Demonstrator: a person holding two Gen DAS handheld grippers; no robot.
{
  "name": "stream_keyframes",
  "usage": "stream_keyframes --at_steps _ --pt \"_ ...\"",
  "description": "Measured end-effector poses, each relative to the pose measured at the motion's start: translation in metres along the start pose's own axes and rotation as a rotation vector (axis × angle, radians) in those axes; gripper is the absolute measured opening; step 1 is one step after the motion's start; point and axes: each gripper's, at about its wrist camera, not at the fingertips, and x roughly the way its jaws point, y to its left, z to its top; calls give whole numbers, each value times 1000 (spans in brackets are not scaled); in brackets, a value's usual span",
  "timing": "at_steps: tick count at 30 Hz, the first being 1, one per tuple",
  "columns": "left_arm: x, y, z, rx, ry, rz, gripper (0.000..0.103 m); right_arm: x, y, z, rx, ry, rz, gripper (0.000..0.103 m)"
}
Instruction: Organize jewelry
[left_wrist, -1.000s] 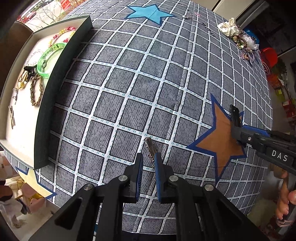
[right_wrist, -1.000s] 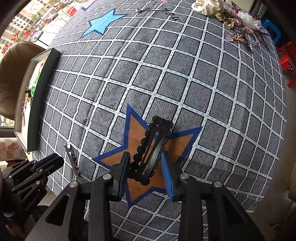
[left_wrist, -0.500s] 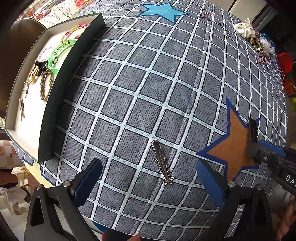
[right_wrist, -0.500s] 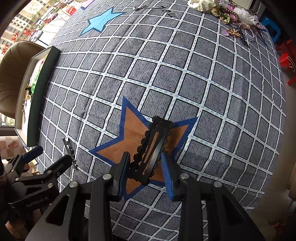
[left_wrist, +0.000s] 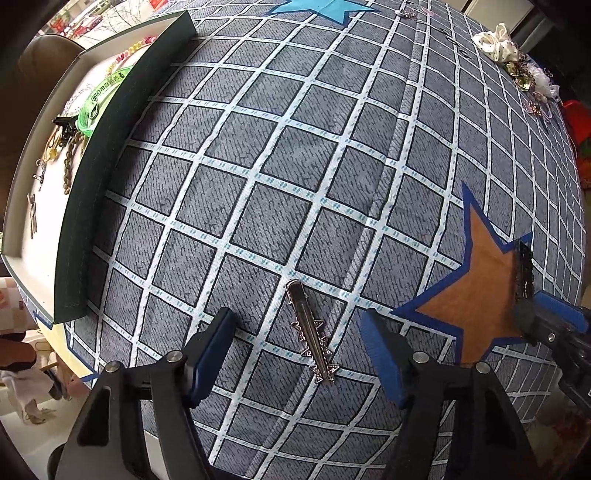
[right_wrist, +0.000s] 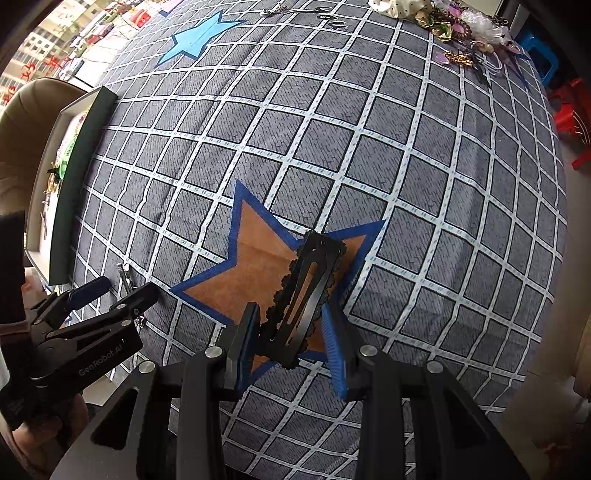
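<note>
Gripping black hair clip (right_wrist: 303, 295) right tool (right_wrist: 291, 343); left tool (left_wrist: 295, 350) released, straddling silver clip (left_wrist: 310, 328)

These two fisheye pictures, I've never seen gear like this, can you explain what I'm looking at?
A person holds two hand-operated grippers, each with a camera looking along its fingers. The left camera shows the left gripper open around a silver hair clip lying on the checked tablecloth. The right camera shows the right gripper shut on a black hair clip above an orange star patch. A tray at the left edge holds sorted jewelry, including a green bracelet. More jewelry is piled in the far corner.
</note>
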Motion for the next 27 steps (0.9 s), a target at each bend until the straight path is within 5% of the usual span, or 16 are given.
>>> stream_keyframes --at_steps 3,4,14,27 --pt "-12 -8 -3 13 -18 -9 44 1 2 0 3 1 -3 37" --pt "-15 -9 -3 18 -19 -19 24 1 3 -1 4 0 -3 37" --pt "-42 11 -1 15 -35 -150 19 -16 17 -3 -1 -22 11 37" --pt "-103 59 -3 17 -139 -140 19 -37 38 4 -31 -75 70 37"
